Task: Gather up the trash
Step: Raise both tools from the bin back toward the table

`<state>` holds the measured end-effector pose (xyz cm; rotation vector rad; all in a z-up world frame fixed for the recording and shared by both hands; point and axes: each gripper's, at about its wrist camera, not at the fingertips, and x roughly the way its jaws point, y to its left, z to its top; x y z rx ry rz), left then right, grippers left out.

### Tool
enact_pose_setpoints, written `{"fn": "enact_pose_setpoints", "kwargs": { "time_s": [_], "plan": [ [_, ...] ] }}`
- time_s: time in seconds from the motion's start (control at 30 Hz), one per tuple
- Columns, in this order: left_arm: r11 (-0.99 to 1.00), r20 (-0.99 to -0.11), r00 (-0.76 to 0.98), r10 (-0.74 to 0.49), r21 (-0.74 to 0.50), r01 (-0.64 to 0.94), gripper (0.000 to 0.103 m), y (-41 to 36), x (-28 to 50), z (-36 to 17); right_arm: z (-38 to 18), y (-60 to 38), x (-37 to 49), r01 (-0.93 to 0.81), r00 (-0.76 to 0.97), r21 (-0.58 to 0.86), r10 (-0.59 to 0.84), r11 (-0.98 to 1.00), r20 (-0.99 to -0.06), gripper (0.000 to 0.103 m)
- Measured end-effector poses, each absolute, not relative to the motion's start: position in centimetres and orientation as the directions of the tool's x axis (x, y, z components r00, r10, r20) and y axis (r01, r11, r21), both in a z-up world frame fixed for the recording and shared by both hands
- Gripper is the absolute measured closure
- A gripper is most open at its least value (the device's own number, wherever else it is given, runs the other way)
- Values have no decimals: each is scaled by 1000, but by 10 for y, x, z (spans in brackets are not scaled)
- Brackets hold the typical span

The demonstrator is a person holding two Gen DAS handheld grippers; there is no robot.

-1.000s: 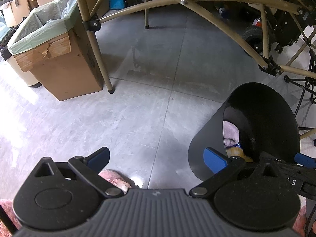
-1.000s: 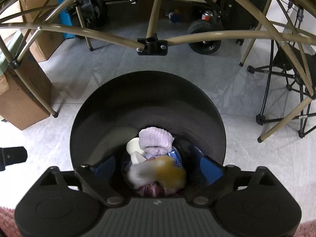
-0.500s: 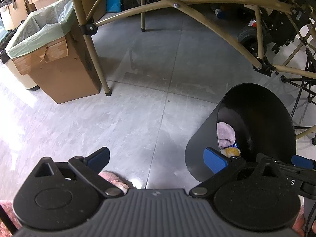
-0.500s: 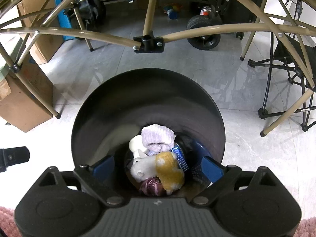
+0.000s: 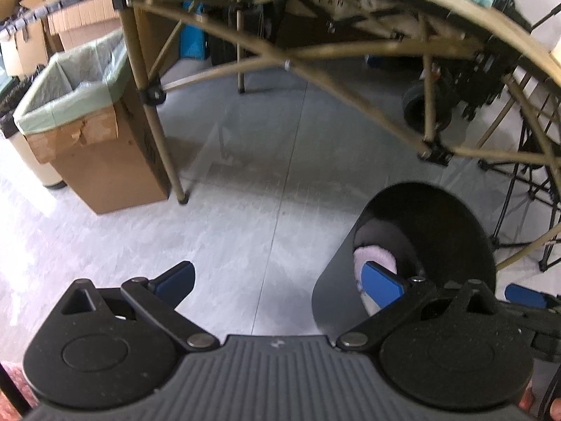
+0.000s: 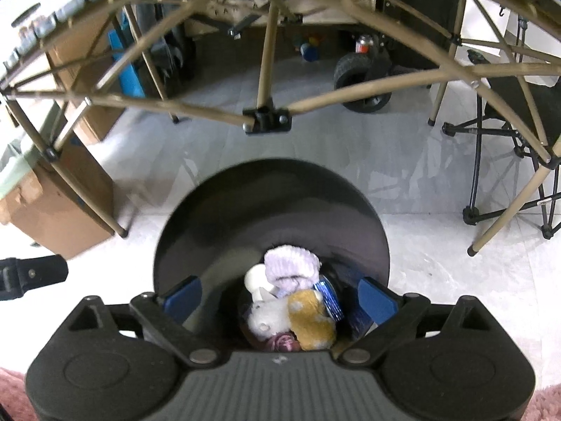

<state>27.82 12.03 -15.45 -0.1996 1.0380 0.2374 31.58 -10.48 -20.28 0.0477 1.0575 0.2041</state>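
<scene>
Looking nearly done: right gripper (image 6: 278, 298) hangs spread wide and empty, the black bin (image 6: 224, 224) directly below its fingers, holding a lavender cloth (image 6: 291, 266), white and mustard lumps. Left gripper (image 5: 277, 277) gapes too, empty, bin just beyond its right finger.

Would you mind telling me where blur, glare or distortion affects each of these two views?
Left wrist view: motion blur softens the cardboard box and table frame; floor glare whitens the left edge. Right wrist view: fisheye bends the frame; the black bin rim is slightly smeared, while the trash inside reads fairly clearly.
</scene>
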Motion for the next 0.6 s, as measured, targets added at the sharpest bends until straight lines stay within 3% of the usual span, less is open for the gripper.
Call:
{"fn": "enact_pose_setpoints", "kwargs": {
  "time_s": [0.3, 0.6],
  "plan": [
    [955, -771, 624, 122, -80, -286, 0, 107, 263, -107, -152, -124, 293, -159, 625, 178, 238, 971, -743, 0],
    [954, -667, 732, 138, -110, -279, 0, 98, 253, -43, -73, -148, 272, -246, 782, 211, 322, 946, -533, 0]
  ]
}}
